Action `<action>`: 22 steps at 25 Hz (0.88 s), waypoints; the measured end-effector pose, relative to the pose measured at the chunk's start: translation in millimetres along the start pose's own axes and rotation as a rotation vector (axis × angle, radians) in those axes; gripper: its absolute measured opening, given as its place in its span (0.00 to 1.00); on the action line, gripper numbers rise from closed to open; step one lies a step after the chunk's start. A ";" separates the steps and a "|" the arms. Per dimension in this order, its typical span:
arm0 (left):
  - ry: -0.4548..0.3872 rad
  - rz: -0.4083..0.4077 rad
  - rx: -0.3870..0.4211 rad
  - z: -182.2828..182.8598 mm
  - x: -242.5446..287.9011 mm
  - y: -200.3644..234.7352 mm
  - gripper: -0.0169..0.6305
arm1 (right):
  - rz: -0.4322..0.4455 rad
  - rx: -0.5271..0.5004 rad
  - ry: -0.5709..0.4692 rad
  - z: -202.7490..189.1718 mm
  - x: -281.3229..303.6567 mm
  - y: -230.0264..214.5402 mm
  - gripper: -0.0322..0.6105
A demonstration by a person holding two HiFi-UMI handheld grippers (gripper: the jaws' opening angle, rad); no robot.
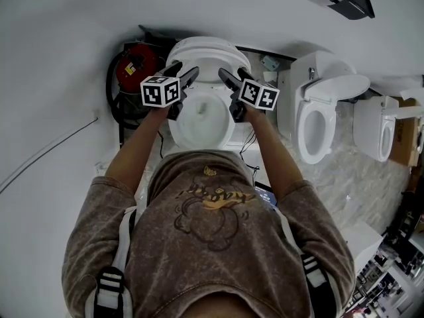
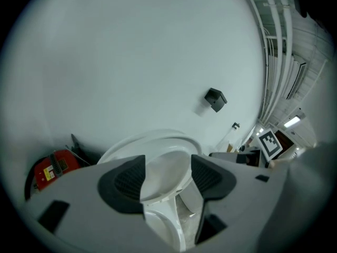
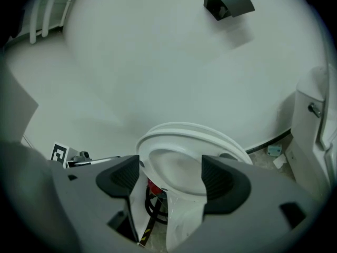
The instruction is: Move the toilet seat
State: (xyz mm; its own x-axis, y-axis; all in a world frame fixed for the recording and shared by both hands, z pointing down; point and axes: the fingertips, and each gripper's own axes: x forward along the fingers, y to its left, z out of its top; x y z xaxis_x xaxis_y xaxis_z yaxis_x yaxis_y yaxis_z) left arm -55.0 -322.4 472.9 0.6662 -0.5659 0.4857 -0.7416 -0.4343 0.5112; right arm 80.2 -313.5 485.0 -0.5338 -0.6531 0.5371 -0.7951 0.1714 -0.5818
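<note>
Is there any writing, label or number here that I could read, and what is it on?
Nothing reads clearly.
Shirt print: lettering, too distorted to read.
Yellow label on the red machine: too small.
Left marker cube and right marker cube: black-and-white patterns, no letters.
</note>
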 end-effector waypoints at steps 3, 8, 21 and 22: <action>-0.013 -0.014 0.034 1.8 -12.8 -13.7 0.44 | 0.015 -0.029 -0.016 0.5 -14.5 10.5 0.62; -0.043 -0.035 0.061 7.9 -37.1 -37.2 0.44 | 0.036 -0.059 -0.059 5.5 -41.8 25.1 0.62; -0.158 -0.071 0.149 21.1 -110.2 -97.6 0.45 | 0.073 -0.256 -0.137 0.1 -124.0 77.8 0.62; -0.165 -0.073 0.160 20.6 -116.7 -101.7 0.45 | 0.074 -0.275 -0.139 -2.2 -129.6 81.9 0.62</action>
State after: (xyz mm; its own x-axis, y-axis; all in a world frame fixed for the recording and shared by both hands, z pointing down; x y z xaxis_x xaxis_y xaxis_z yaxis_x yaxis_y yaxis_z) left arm -58.9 -226.7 349.5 0.7062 -0.6301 0.3227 -0.7039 -0.5760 0.4157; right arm 83.6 -213.3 369.1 -0.5640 -0.7226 0.3996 -0.8135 0.4031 -0.4193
